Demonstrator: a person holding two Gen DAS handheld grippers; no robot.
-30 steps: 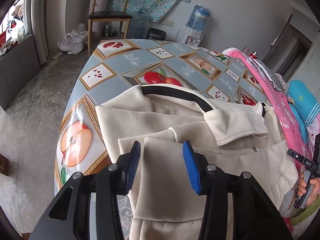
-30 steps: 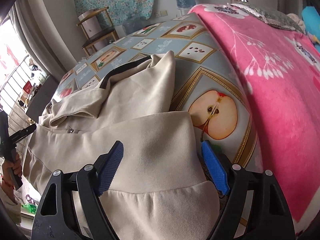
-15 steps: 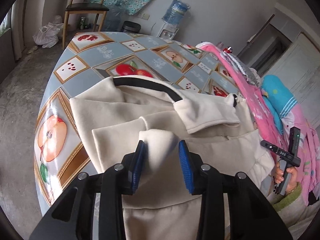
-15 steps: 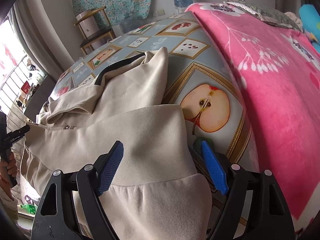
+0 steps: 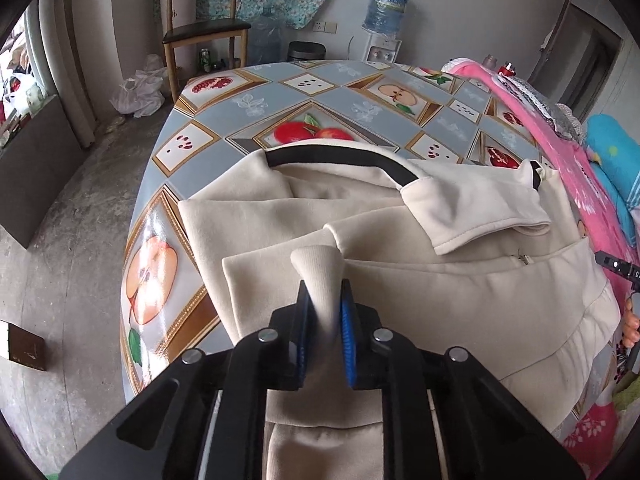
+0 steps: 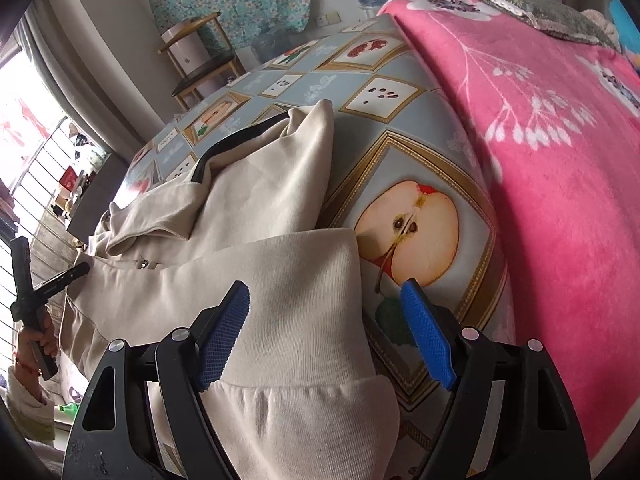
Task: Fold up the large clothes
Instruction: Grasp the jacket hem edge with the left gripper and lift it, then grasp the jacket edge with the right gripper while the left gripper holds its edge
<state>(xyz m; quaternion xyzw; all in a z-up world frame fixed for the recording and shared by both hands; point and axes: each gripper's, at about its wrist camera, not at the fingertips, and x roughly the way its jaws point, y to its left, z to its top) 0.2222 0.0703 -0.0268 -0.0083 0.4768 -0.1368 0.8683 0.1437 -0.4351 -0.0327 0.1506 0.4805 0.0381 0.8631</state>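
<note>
A cream jacket point(image 5: 460, 280) with a black-lined collar point(image 5: 344, 160) lies on a table with a fruit-print cloth point(image 5: 240, 140). My left gripper point(image 5: 324, 312) is shut on a pinched fold of the jacket's folded-in sleeve. In the right wrist view the same jacket point(image 6: 260, 248) fills the left half. My right gripper point(image 6: 326, 328) is open, its blue pads on either side of the other sleeve's edge near the ribbed cuff point(image 6: 304, 420).
A pink flowered blanket point(image 6: 540, 140) covers the right side of the table. A wooden chair point(image 5: 200, 36), a water dispenser point(image 5: 384, 20) and a bin stand beyond the far edge. The table's left edge drops to a concrete floor point(image 5: 72, 240).
My left gripper has closed from wide open onto the sleeve fabric and bunched it up between the pads. My right gripper has stayed open over the other sleeve.
</note>
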